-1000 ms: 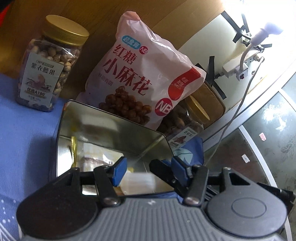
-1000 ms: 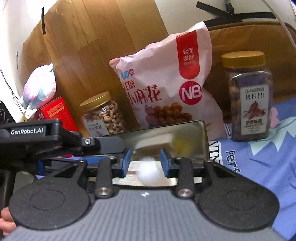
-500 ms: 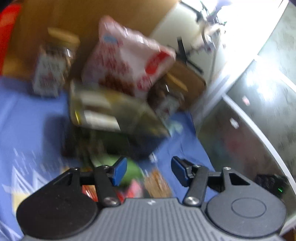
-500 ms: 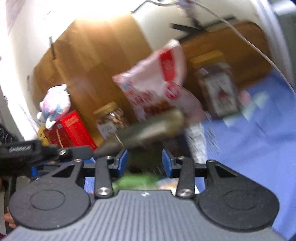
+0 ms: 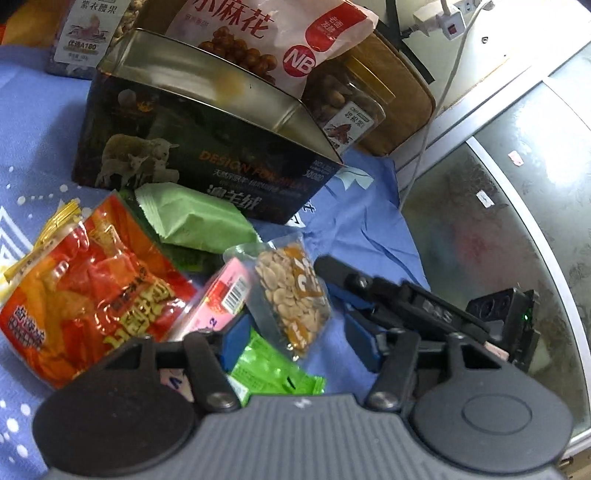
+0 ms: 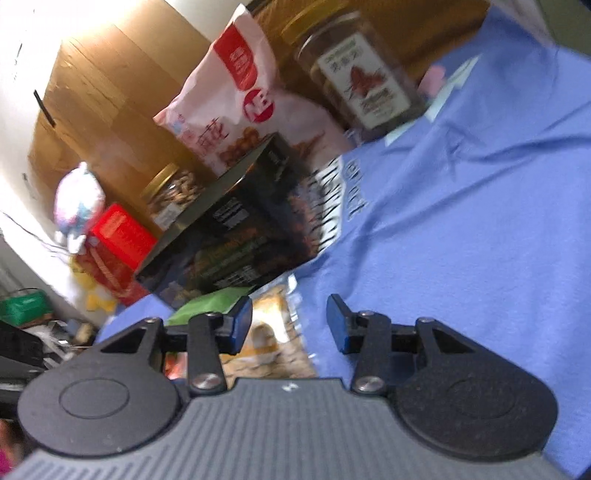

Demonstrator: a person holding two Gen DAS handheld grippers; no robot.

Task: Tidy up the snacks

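Observation:
An open dark tin box point(image 5: 192, 147) with a shiny inside stands on the blue cloth; it also shows in the right wrist view point(image 6: 236, 225). Small snack packets lie in front of it: a red-orange bag point(image 5: 85, 288), a green packet point(image 5: 192, 218), a pink packet point(image 5: 225, 299), a clear bag of seeds point(image 5: 291, 291) and a bright green packet point(image 5: 273, 373). My left gripper point(image 5: 299, 343) is open and empty just above these packets. My right gripper point(image 6: 290, 325) is open and empty over the seed bag point(image 6: 273, 332); its body shows in the left wrist view point(image 5: 406, 306).
Behind the box stand a big pink snack bag point(image 5: 273, 33), a nut jar with a gold lid point(image 5: 92, 33) and a second jar point(image 5: 343, 103). A red box point(image 6: 118, 240) and a plush toy point(image 6: 77, 199) sit at the left. A glass table edge point(image 5: 517, 206) lies to the right.
Both grippers have pulled back and down from the tin box's opening to the loose packets in front of it. Both stay open and empty.

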